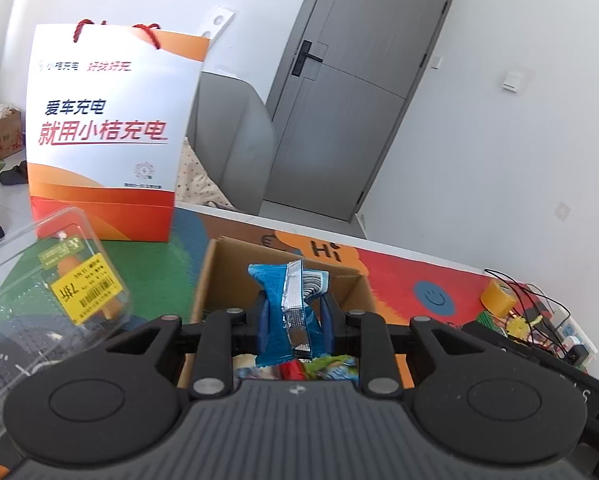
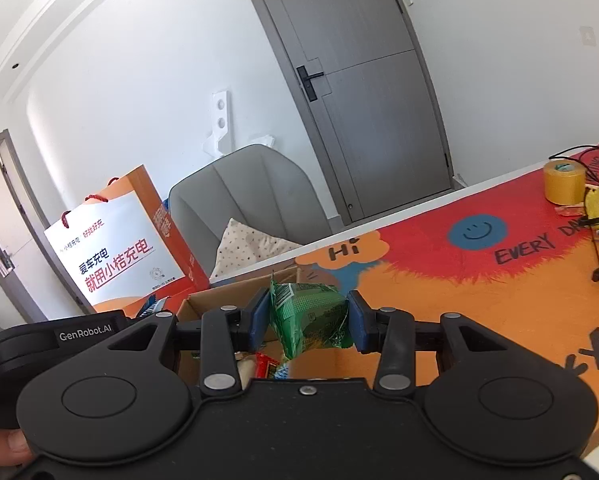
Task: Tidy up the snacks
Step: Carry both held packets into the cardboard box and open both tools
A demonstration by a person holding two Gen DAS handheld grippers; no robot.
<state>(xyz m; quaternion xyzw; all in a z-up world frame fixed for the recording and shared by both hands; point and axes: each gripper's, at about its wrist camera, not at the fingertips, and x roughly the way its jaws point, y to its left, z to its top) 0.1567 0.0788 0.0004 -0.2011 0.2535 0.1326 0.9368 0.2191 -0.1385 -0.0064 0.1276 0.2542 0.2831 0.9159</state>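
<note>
My left gripper (image 1: 294, 320) is shut on a blue and silver snack packet (image 1: 289, 312), held upright above an open cardboard box (image 1: 351, 284) with several colourful snack packs in its bottom. In the right wrist view my right gripper (image 2: 308, 322) is shut on a green snack packet (image 2: 311, 320), its blue pads pressing both sides. It hangs over the same cardboard box (image 2: 219, 294), where red and white wrappers (image 2: 265, 364) show below. The left gripper's body (image 2: 55, 336) sits at the left of that view.
A white and orange paper gift bag (image 1: 103, 132) stands behind the box at the left. A clear plastic clamshell (image 1: 39, 300) with a yellow label lies near left. A yellow tape roll (image 2: 563, 182) and tangled wires (image 1: 539, 316) crowd the mat's right. A grey chair (image 2: 255, 196) and door (image 1: 351, 92) stand beyond.
</note>
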